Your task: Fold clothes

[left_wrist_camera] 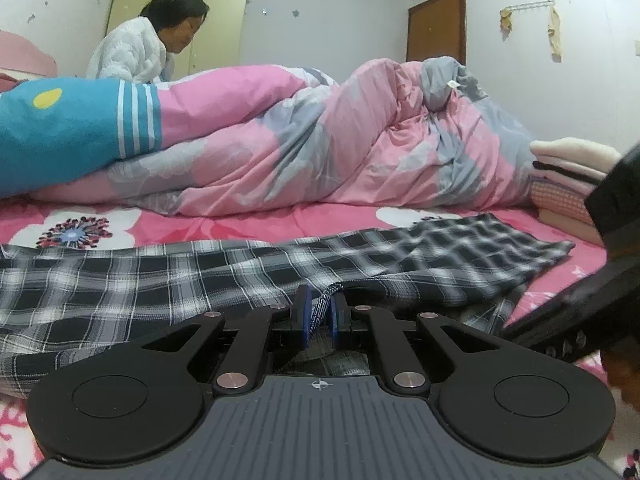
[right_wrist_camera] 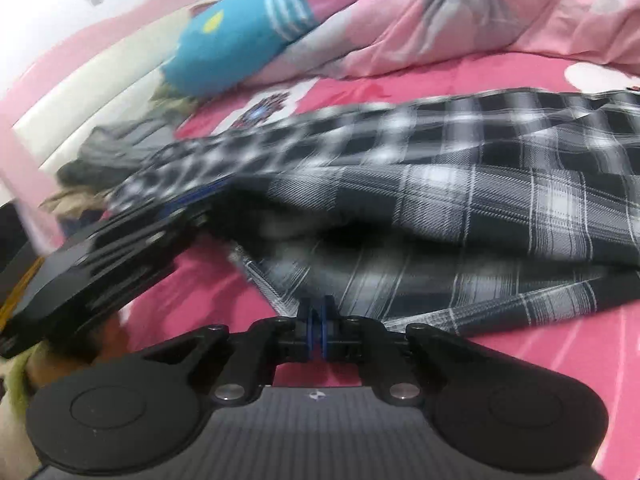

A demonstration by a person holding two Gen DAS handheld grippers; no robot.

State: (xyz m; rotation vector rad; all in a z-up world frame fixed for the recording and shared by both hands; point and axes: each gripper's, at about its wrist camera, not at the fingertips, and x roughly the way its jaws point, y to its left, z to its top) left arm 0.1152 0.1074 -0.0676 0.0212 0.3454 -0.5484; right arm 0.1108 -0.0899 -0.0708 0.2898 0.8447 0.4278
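A black-and-white plaid garment (left_wrist_camera: 200,272) lies spread on the pink flowered bed sheet (left_wrist_camera: 240,224). My left gripper (left_wrist_camera: 320,312) is shut on a bunched hem of this garment, which sticks up between the blue pads. In the right wrist view the left gripper (right_wrist_camera: 196,204) lifts the garment's (right_wrist_camera: 460,184) upper layer off the lower one. My right gripper (right_wrist_camera: 318,312) is shut, its tips at the near edge of the lower layer, apparently pinching thin cloth. The right tool's black body (left_wrist_camera: 608,216) fills the left wrist view's right edge.
A crumpled pink and grey quilt (left_wrist_camera: 320,140) and a blue pillow (left_wrist_camera: 60,132) lie along the far side of the bed. Folded clothes (left_wrist_camera: 572,168) are stacked at the right. A person in white (left_wrist_camera: 132,52) sits behind the quilt. Other clothes (right_wrist_camera: 112,148) are heaped by the headboard.
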